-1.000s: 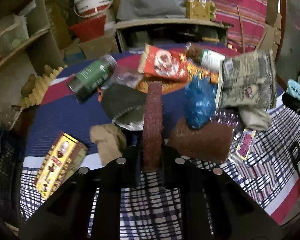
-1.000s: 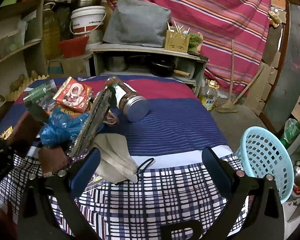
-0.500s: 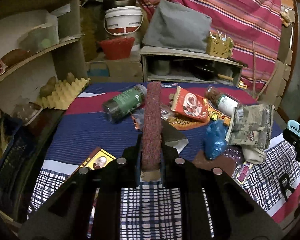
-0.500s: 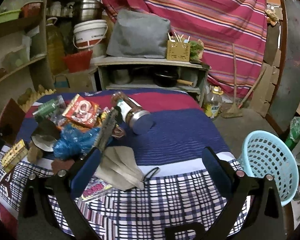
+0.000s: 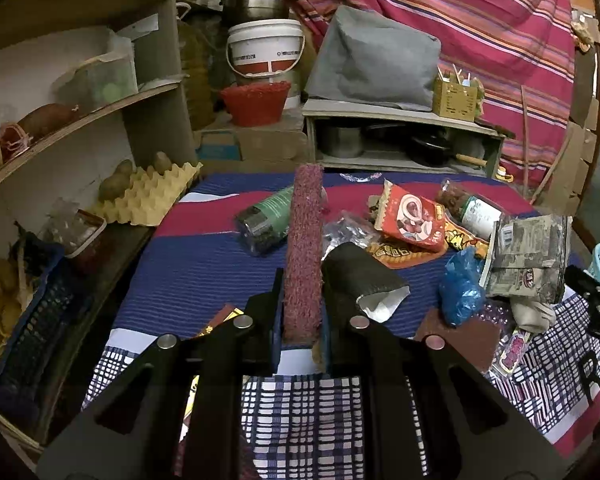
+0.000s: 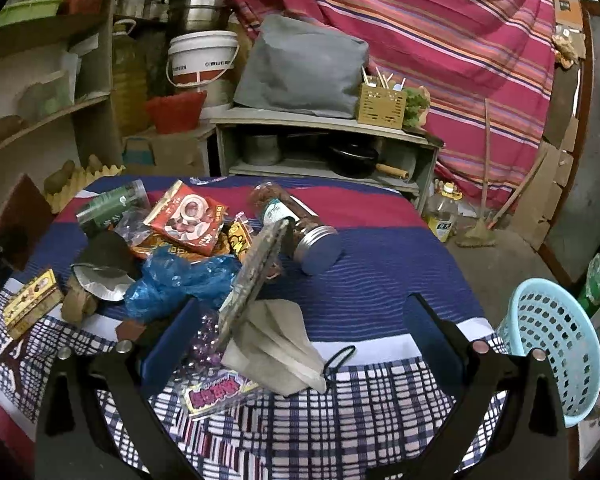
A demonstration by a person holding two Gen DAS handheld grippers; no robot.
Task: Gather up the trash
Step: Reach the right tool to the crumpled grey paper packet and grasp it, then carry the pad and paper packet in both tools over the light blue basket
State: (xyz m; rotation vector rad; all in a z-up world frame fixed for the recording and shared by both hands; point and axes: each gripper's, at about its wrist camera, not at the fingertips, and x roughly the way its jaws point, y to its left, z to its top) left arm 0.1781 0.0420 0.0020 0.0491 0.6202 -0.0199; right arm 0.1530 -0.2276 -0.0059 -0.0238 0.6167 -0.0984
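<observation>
My left gripper (image 5: 300, 320) is shut on a maroon scouring pad (image 5: 302, 248), held edge-on and upright above the table; the right wrist view shows the pad (image 6: 20, 216) broadside at far left. My right gripper (image 6: 300, 340) stands wide open over the table's near edge. A grey printed packet (image 6: 252, 276) stands on edge just inside its left finger, and neither pad presses it. Beside it lie a beige face mask (image 6: 276, 348), a blue plastic bag (image 6: 176, 280), a red snack bag (image 6: 188, 220), a dark foil-lined pouch (image 5: 360, 276) and a pink wrapper (image 6: 216, 392).
A light blue basket (image 6: 552, 344) stands on the floor right of the table. A metal-lidded jar (image 6: 300, 224), a green jar (image 6: 112, 204), a yellow box (image 6: 28, 304) and a second brown pad (image 5: 460, 336) lie on the cloth (image 6: 380, 272). Shelves (image 5: 100, 112) crowd the left side.
My left gripper has lifted and drawn back with the scouring pad, tilting up, so more of the shelves shows. The right gripper has pulled back slightly and stays open.
</observation>
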